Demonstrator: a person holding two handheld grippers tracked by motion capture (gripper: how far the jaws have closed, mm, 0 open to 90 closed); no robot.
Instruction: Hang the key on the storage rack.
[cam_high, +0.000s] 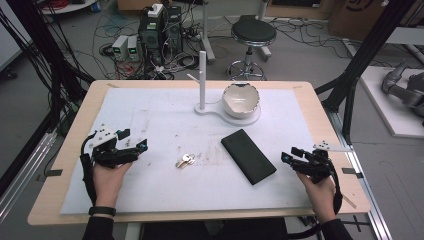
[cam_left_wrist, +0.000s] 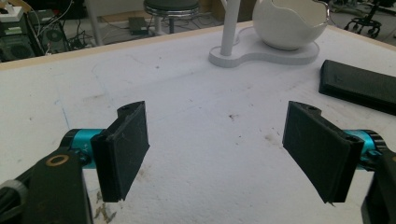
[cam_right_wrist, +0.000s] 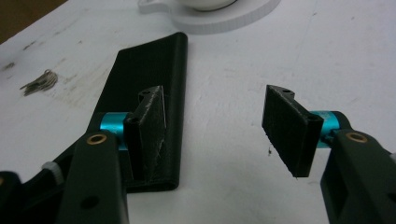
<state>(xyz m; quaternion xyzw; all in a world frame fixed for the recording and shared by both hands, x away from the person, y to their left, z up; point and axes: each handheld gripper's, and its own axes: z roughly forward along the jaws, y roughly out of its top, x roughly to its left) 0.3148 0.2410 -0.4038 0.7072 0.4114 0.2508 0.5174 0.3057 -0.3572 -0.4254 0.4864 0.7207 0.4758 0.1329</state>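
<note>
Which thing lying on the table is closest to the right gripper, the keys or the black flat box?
The black flat box. It lies just beside the right gripper, while the keys lie farther off, near the middle of the table.

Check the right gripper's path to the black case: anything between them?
Nothing visible. The right gripper sits just right of the black case with bare mat between them. In the right gripper view its jaws stand apart with nothing between them, one over the case's near edge. The keys lie on the case's far side.

One black case (cam_high: 248, 156) is lying at center-right, one key bunch (cam_high: 185, 160) at center, one white bowl (cam_high: 240, 99) sitting at twelve o'clock.
</note>
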